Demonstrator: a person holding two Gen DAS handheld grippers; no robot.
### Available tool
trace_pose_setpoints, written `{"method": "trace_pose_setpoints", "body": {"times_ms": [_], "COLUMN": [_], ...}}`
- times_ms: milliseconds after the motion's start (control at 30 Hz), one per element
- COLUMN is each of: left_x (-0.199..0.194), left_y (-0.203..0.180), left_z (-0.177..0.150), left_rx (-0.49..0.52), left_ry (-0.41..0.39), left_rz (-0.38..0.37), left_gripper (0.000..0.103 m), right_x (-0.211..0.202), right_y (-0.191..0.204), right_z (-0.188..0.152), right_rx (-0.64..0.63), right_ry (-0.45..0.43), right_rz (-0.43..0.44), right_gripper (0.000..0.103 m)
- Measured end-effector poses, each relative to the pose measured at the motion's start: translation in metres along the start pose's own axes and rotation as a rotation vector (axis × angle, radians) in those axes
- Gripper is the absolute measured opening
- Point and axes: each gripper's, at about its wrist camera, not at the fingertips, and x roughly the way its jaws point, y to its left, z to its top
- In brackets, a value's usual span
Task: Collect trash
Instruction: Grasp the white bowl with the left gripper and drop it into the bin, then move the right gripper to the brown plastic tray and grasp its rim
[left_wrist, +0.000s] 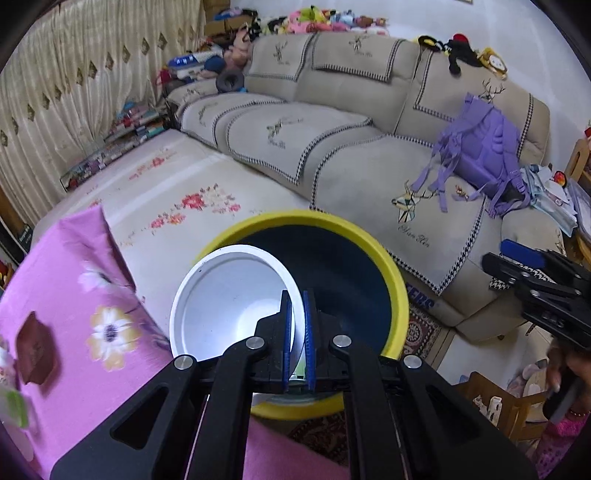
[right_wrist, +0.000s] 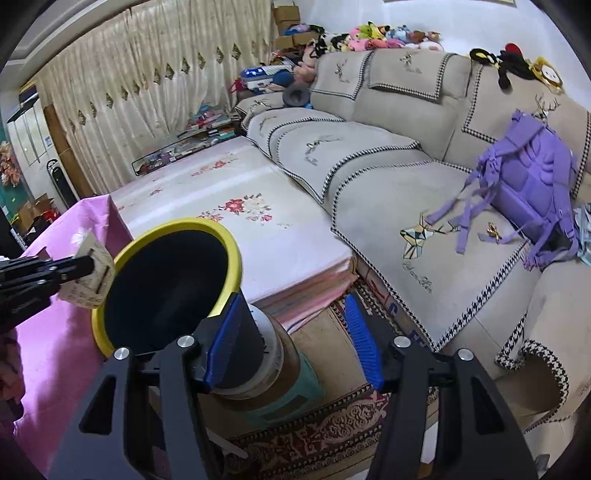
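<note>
White cup (left_wrist: 229, 306) pinched in left hand-held gripper (left_wrist: 297, 339).

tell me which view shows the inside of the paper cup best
The left wrist view: the paper cup faces the camera, its white inside open to see, rim pinched by the left gripper. The right wrist view shows only its printed outside.

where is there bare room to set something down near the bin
The floral white surface between the yellow-rimmed bin and the sofa is bare. The sofa's middle seats are free too. Crowded: the sofa's end by the purple backpack, and its top edge with plush toys.
</note>
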Motion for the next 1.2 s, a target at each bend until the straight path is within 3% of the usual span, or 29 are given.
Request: {"method": "trace_pose_setpoints", "body": {"times_ms": [100,167,200,233,333,500,633,800,1000,1200], "left_x": [0.013,0.016,0.015,0.011,-0.012,-0.069,-0.114,-0.166,-0.207,-0.23], "left_y": [0.001,0.002,0.003,0.004,0.011,0.025,0.052,0.101,0.172,0.235], "left_z": [0.002,0.004,0.005,0.004,-0.001,-0.022,-0.052,-0.107,-0.184,-0.235], "left_rx": [-0.003,-0.007,-0.008,-0.008,-0.01,-0.032,-0.074,-0.18,-0.329,-0.462], "left_ry": [0.007,-0.002,-0.013,-0.024,-0.055,-0.142,-0.182,-0.213,-0.209,-0.231], "left_rz": [0.013,0.021,0.028,0.034,0.043,0.065,0.11,0.186,0.35,0.442], "left_gripper": [0.013,0.033,0.038,0.044,0.049,0.075,0.081,0.082,0.087,0.087], "right_x": [0.001,0.001,0.001,0.002,0.002,0.007,0.01,0.012,0.007,0.01], "right_y": [-0.002,-0.001,-0.002,-0.001,0.002,0.015,0.036,0.083,0.165,0.249], "right_z": [-0.002,-0.003,-0.003,-0.002,-0.003,-0.007,-0.006,0.002,0.012,0.029], "right_rx": [0.006,0.006,0.006,0.006,0.007,-0.006,-0.031,-0.102,-0.23,-0.323], "right_ry": [0.005,0.005,0.005,0.005,0.005,0.022,0.03,0.034,0.019,0.032], "right_rz": [-0.005,-0.005,-0.003,-0.002,0.005,0.03,0.067,0.138,0.23,0.335], "right_gripper": [0.058,0.058,0.058,0.059,0.06,0.061,0.061,0.061,0.061,0.061]}}
